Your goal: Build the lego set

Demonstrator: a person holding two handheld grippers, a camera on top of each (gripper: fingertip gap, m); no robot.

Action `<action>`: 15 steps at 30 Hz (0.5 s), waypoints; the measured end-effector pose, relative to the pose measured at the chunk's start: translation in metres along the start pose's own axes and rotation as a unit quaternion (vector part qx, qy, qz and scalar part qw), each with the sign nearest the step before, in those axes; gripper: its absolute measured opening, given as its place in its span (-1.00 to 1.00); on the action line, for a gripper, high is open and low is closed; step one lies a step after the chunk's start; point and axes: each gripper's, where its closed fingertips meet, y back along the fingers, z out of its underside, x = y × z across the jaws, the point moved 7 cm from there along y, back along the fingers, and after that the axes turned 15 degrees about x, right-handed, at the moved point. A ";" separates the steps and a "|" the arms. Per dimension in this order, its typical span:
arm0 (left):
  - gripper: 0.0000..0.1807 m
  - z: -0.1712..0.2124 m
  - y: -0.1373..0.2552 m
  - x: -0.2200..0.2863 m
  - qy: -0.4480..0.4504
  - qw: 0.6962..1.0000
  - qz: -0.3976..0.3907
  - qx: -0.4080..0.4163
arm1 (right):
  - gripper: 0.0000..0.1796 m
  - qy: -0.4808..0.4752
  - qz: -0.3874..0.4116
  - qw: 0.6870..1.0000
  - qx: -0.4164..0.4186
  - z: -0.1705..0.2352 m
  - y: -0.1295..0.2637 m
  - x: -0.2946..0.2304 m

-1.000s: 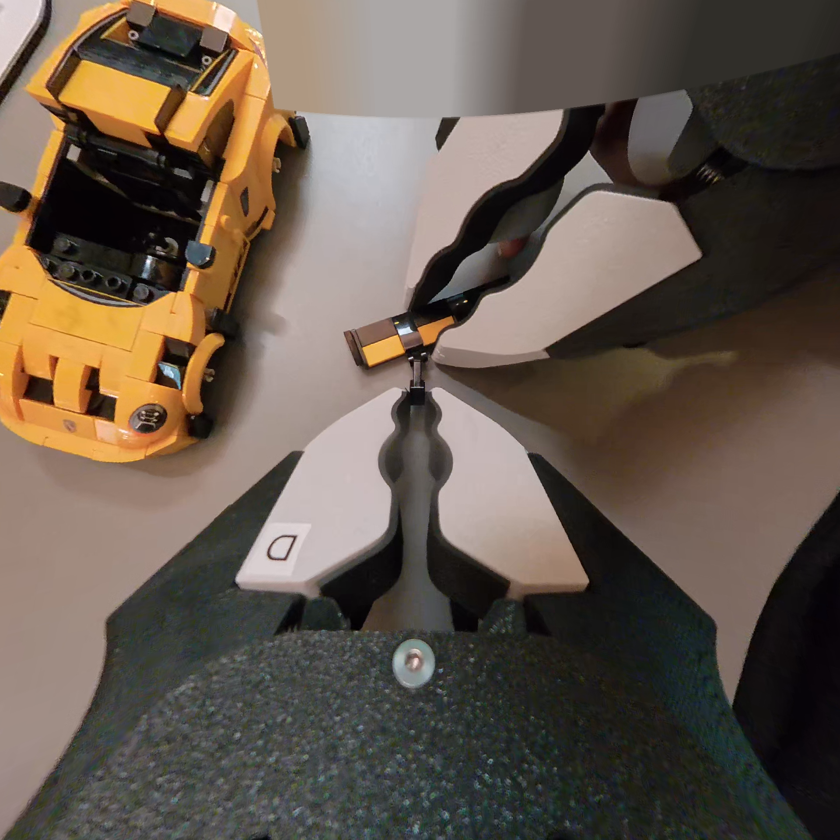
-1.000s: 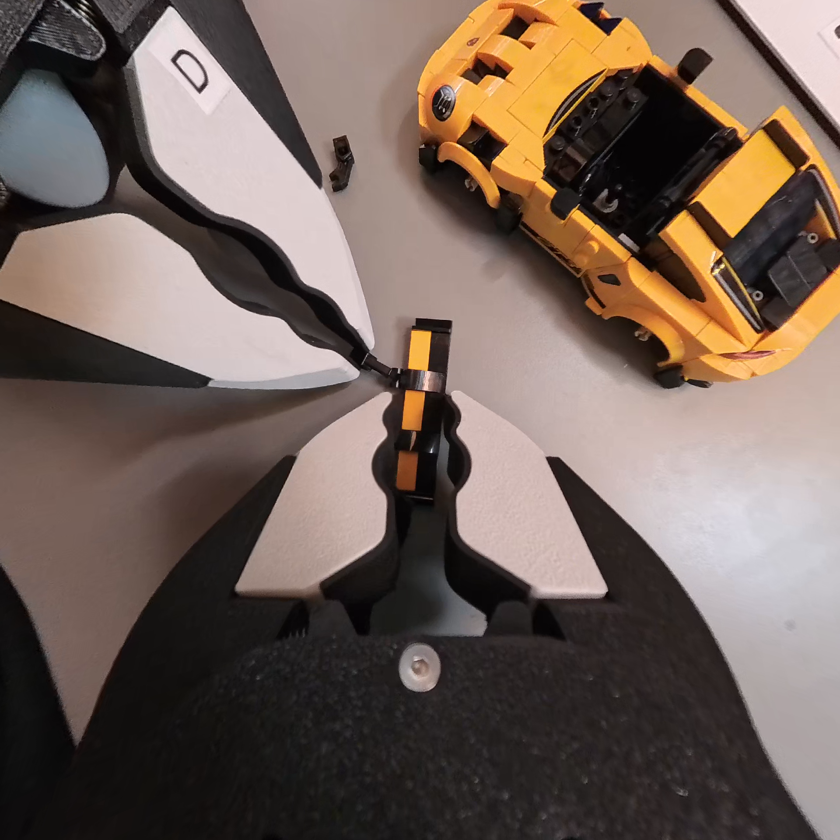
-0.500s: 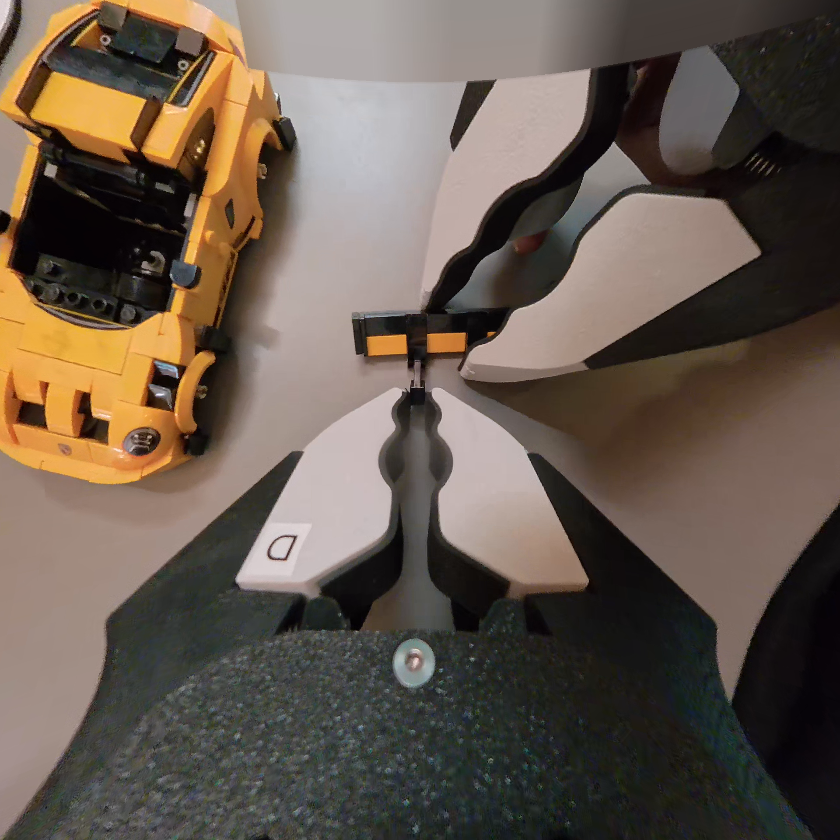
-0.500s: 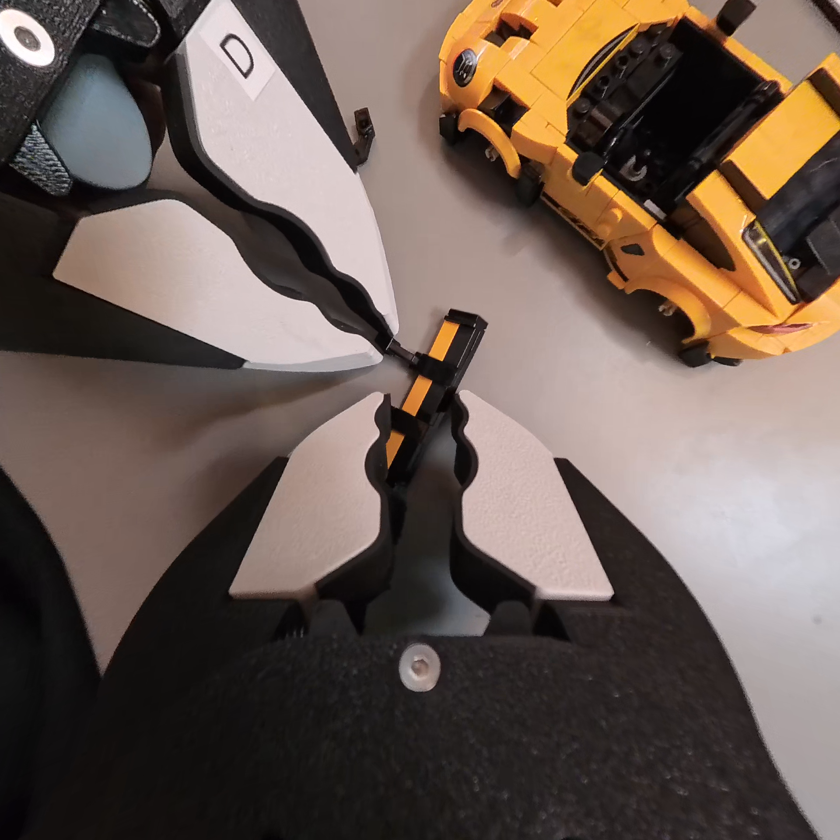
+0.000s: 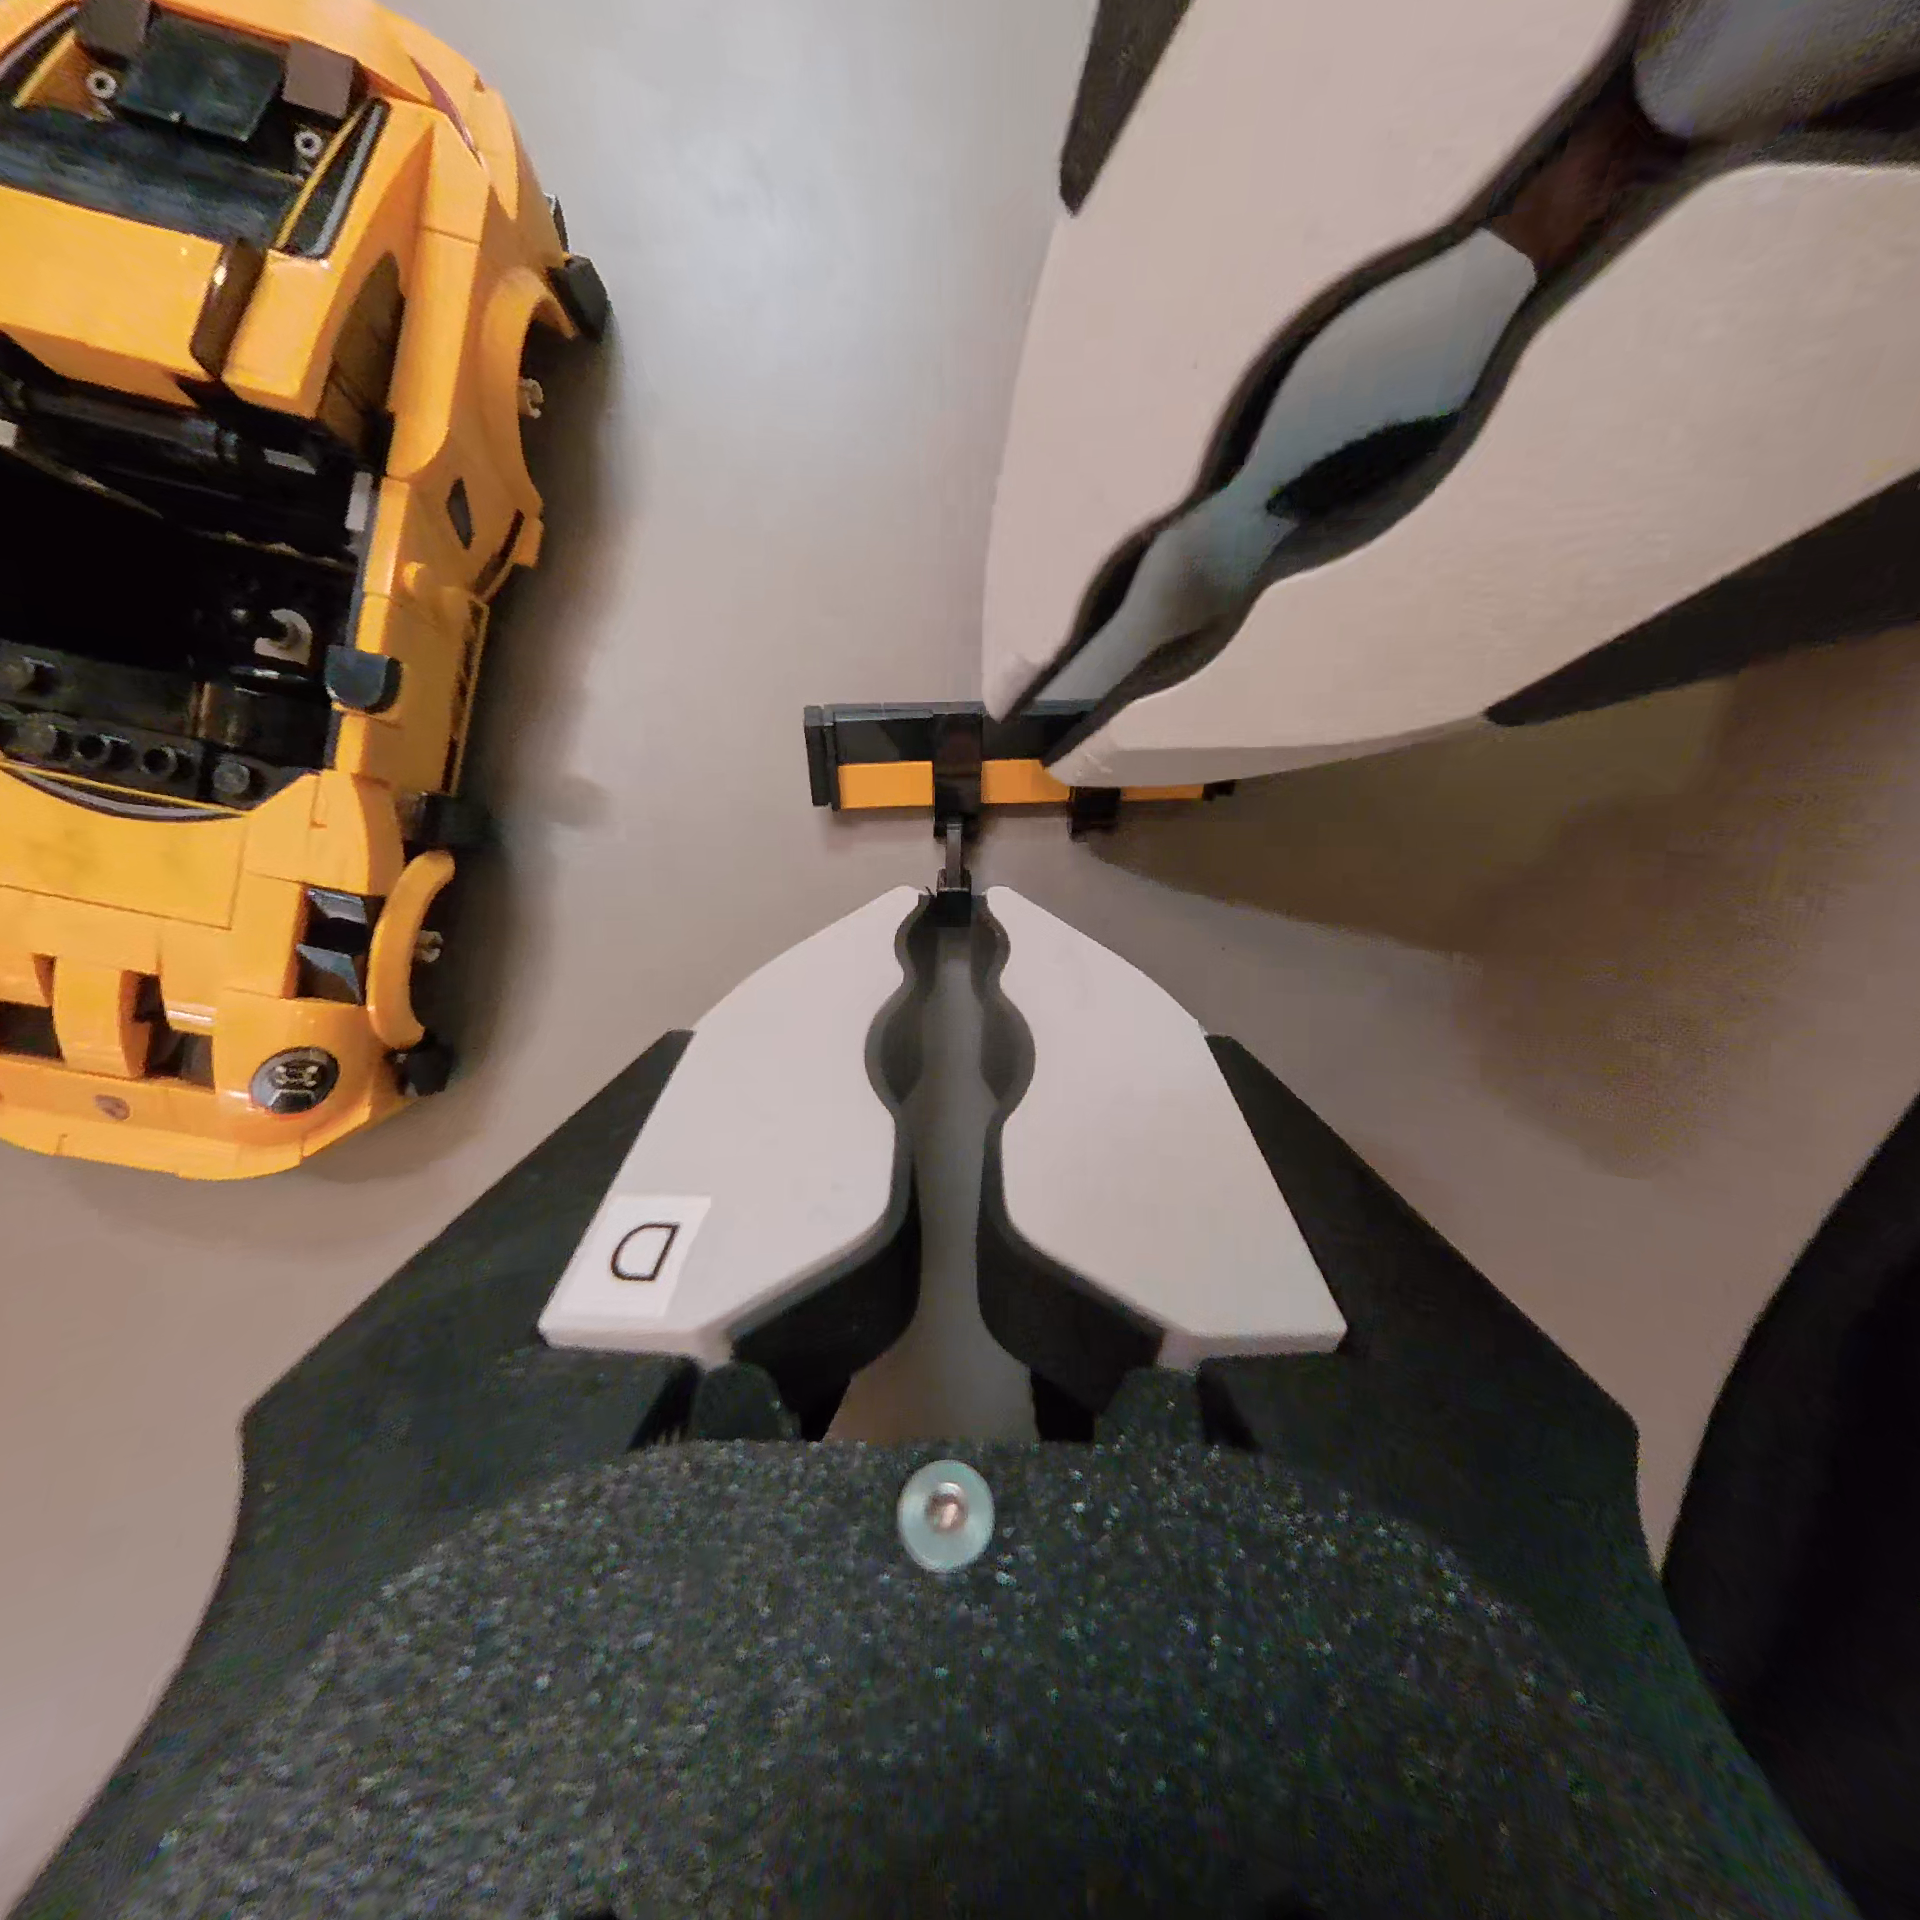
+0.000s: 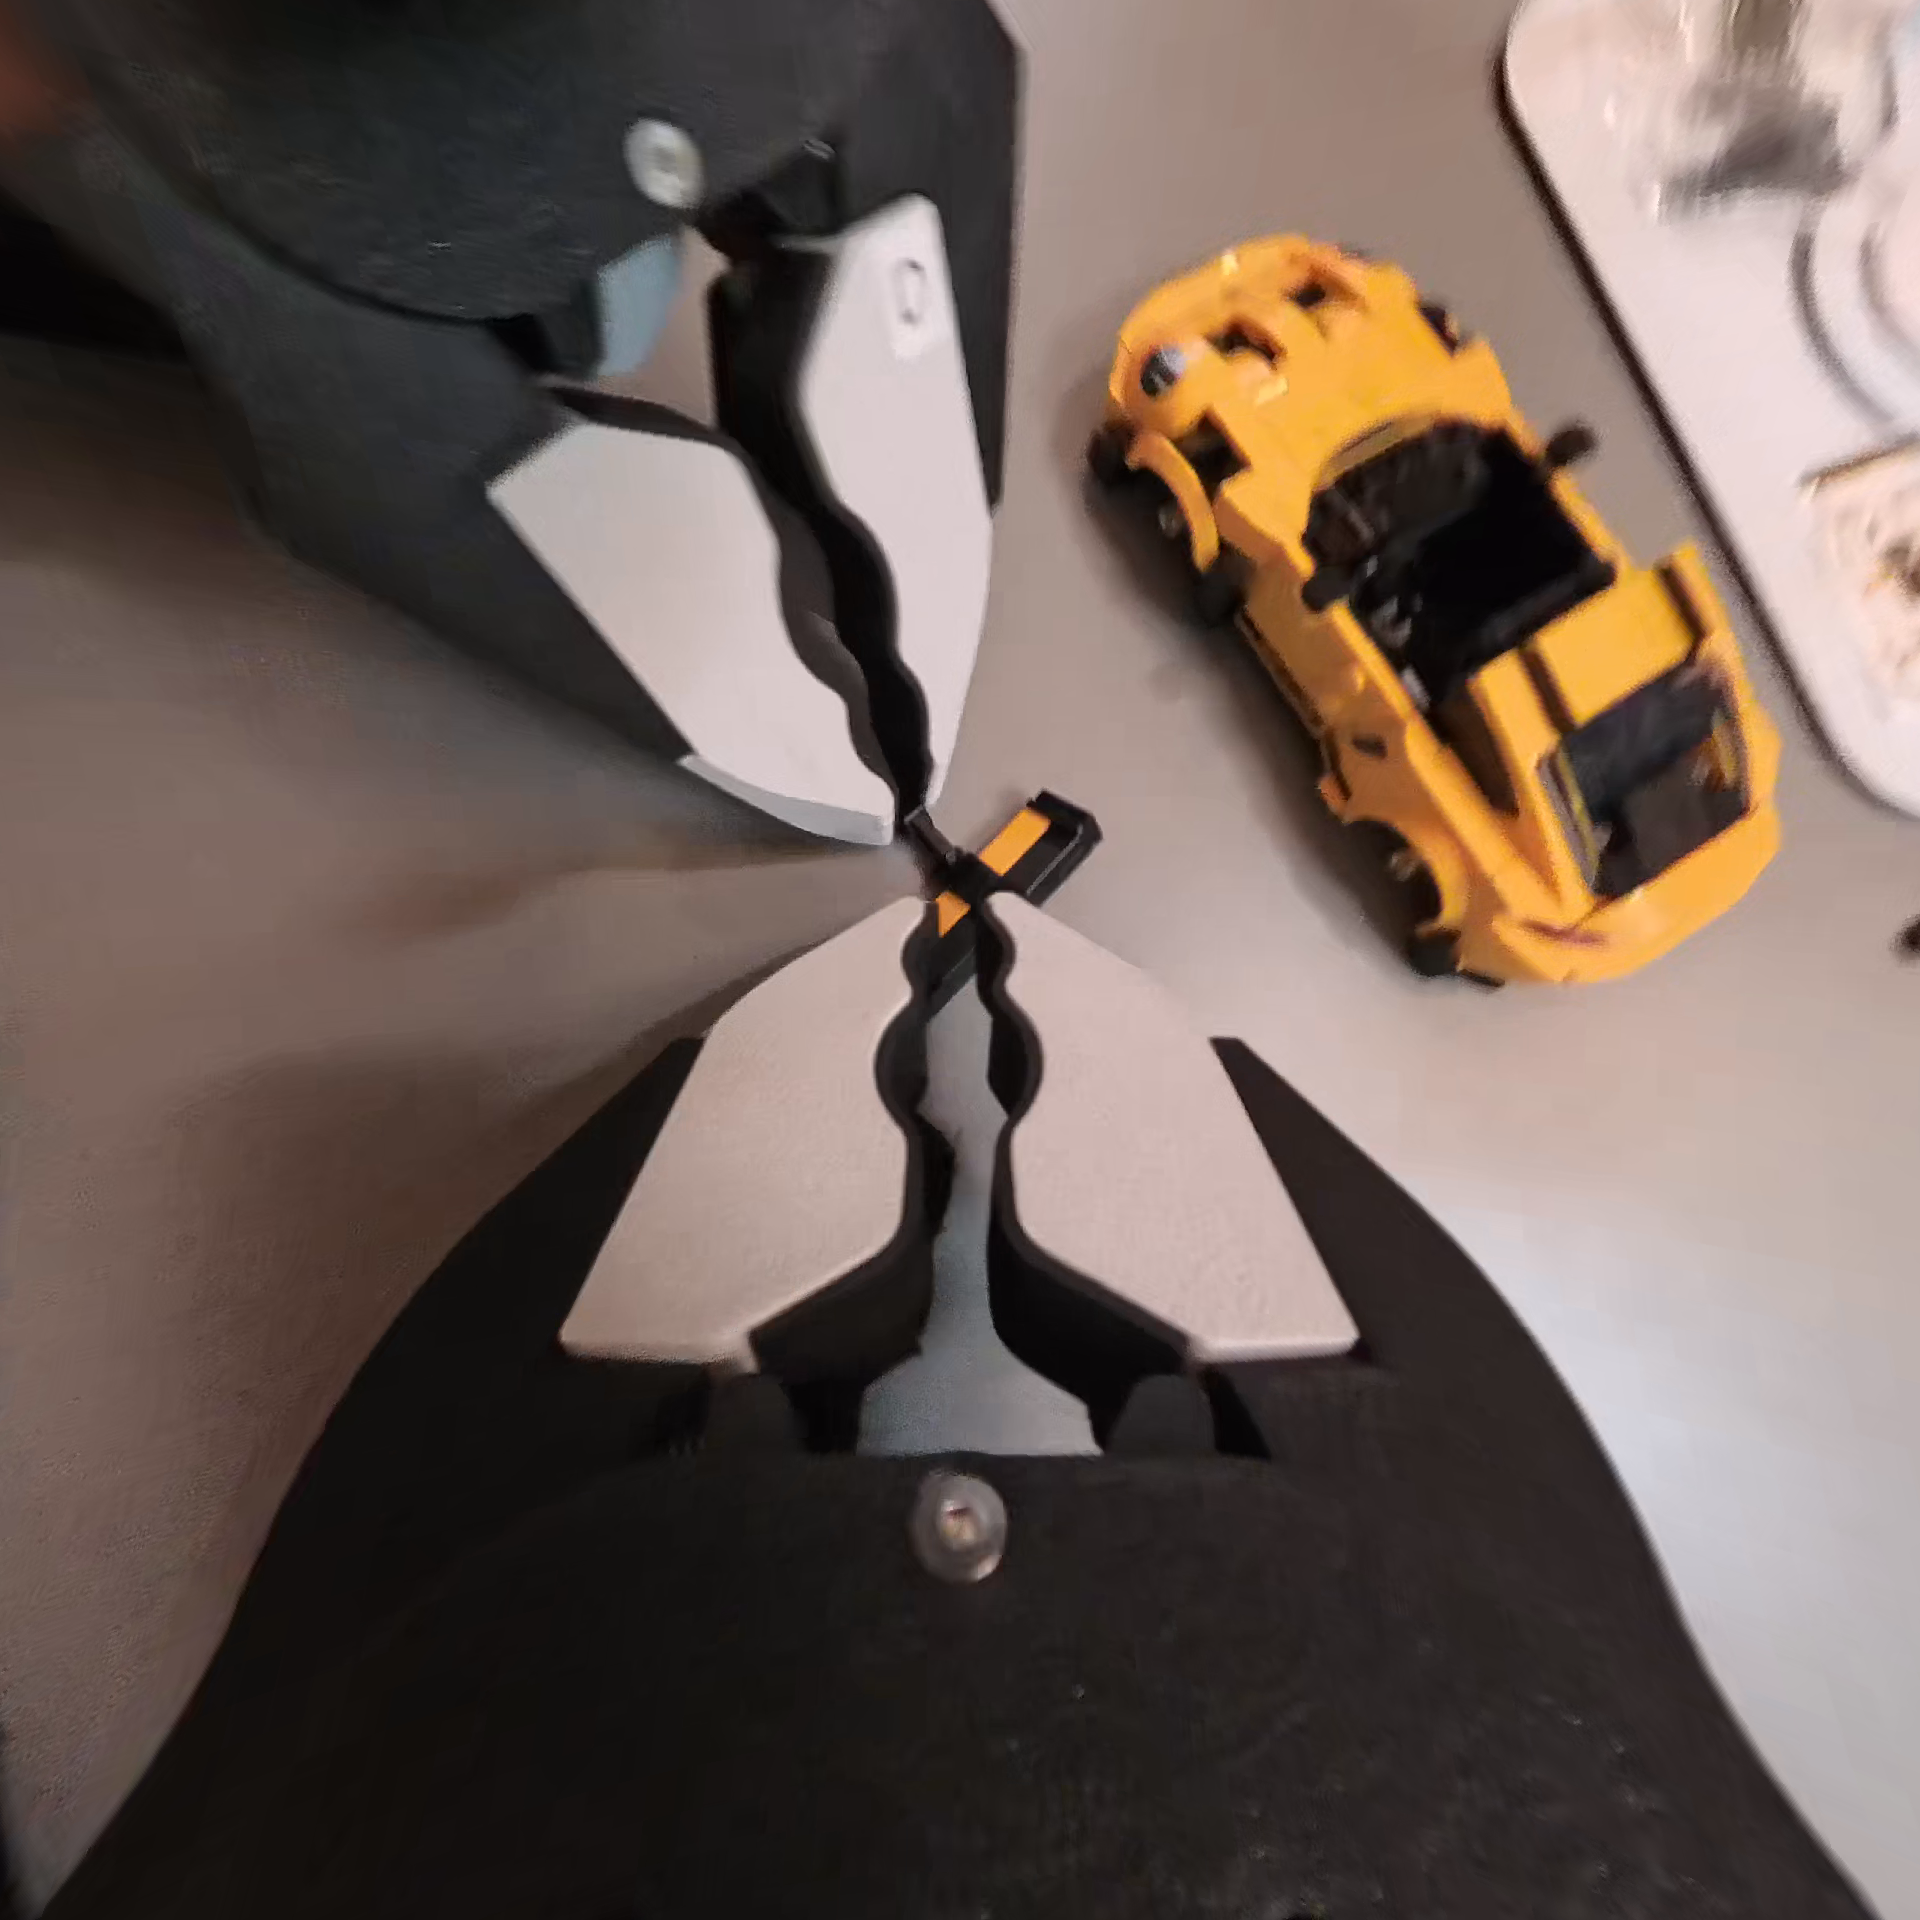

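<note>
Car body looks mostly built, but its roof's open. We've got our right gripper clamping the yellow-black strip over the table, left gripper pinching the tiny black clip against it.

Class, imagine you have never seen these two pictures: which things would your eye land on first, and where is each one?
First, the yellow lego car, roof off, on the grey table at the left of the left wrist view. Next, at the centre, the two grippers meet tip to tip: the right gripper is shut on a black-and-yellow strip, while the left gripper pinches a tiny black piece against that strip.
</note>
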 end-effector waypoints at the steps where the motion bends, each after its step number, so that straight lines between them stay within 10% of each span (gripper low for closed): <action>1: -0.93 0.000 -0.001 0.000 0.000 1.000 0.001 -0.001 | -0.99 0.031 -0.004 1.000 0.003 -0.001 -0.001 -0.001; 15: -0.93 -0.003 -0.002 -0.002 0.002 1.000 0.011 -0.004 | -1.00 0.110 -0.038 0.993 -0.035 -0.002 -0.022 0.003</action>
